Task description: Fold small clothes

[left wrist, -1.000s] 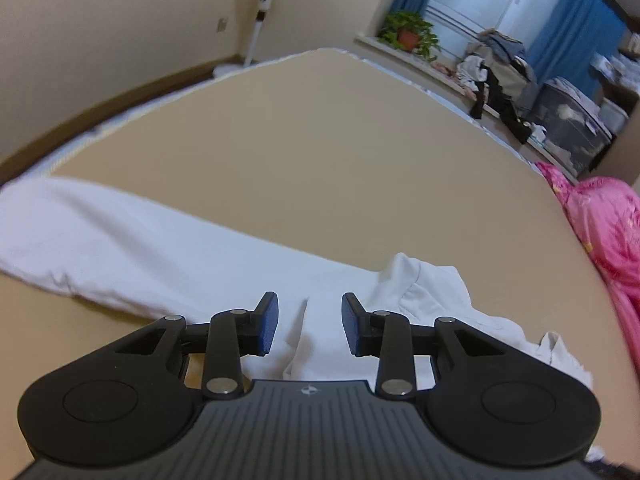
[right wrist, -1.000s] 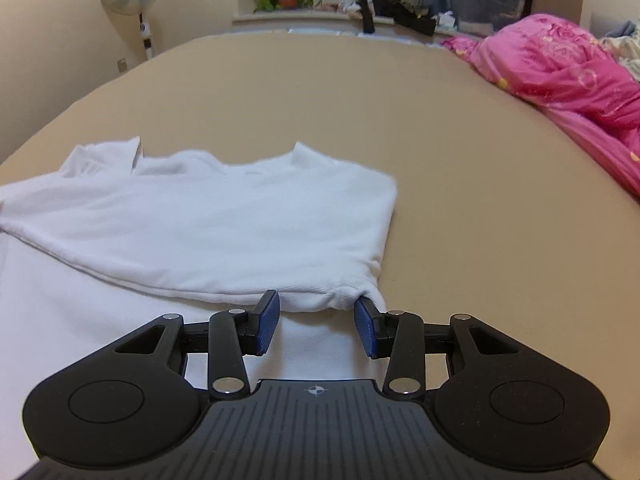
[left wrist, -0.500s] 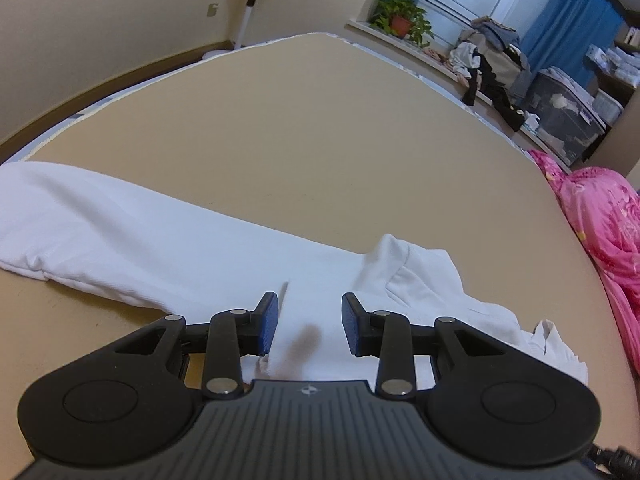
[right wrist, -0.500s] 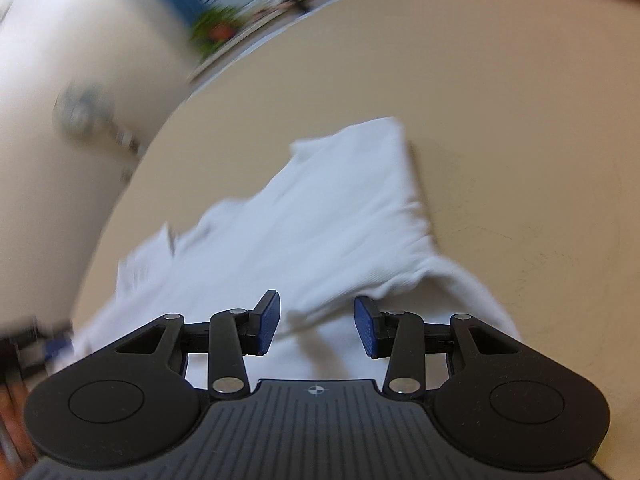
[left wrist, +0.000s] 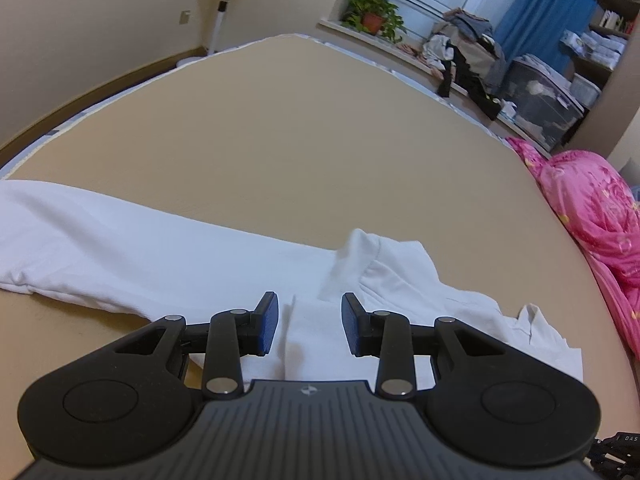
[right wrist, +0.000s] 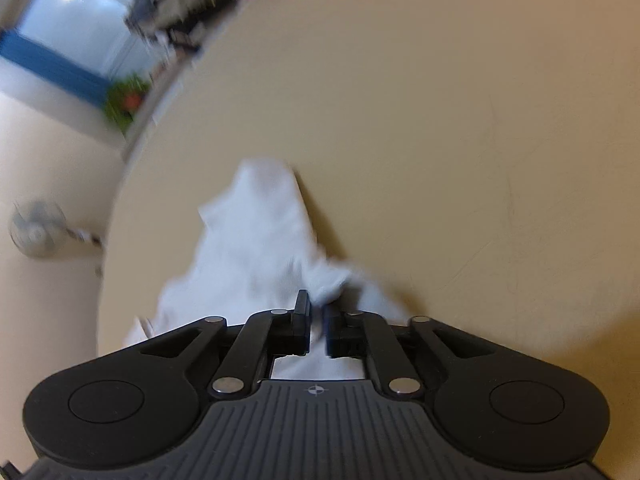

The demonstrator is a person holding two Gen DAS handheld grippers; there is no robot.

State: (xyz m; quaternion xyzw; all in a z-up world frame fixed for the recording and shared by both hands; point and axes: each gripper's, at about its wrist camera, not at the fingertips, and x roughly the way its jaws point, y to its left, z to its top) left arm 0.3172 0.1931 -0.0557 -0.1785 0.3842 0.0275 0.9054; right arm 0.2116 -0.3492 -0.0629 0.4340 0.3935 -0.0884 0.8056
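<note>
Cloth is pinched in the right gripper (right wrist: 316, 320), whose jaws have just been closing on a bunched fold of the white shirt (right wrist: 260, 240), which is spread on the tan bed (right wrist: 440, 140). The left gripper (left wrist: 308, 322) is held partly open over the shirt, nothing gripped.

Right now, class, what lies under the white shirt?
The white shirt lies on the tan bed surface, which shows all around it. Whatever is directly beneath the cloth is covered, so nothing else can be confirmed there.
</note>
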